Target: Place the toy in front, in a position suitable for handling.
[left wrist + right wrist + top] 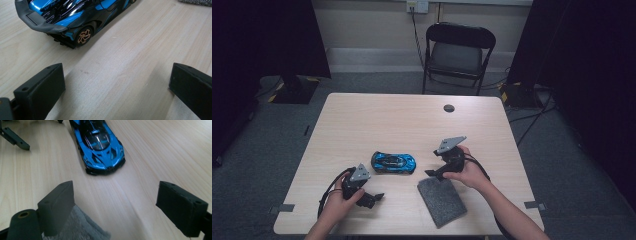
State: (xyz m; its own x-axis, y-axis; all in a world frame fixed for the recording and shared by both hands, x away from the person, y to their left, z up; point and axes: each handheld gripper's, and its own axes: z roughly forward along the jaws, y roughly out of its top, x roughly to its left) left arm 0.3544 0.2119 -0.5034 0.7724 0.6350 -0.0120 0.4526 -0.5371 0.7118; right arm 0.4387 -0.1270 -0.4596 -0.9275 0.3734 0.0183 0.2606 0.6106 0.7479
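Fingers (56, 207) over pale wooden table (377, 120)

No text can be read; lettering on the toy car (67, 17) is cut off.

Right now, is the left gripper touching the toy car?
Apart. In the left gripper view, bare table lies between the open left gripper and the toy car; the high view shows the same gap.

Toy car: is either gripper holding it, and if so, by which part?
Nothing is held. The left gripper and right gripper both stand open, apart from the toy car.
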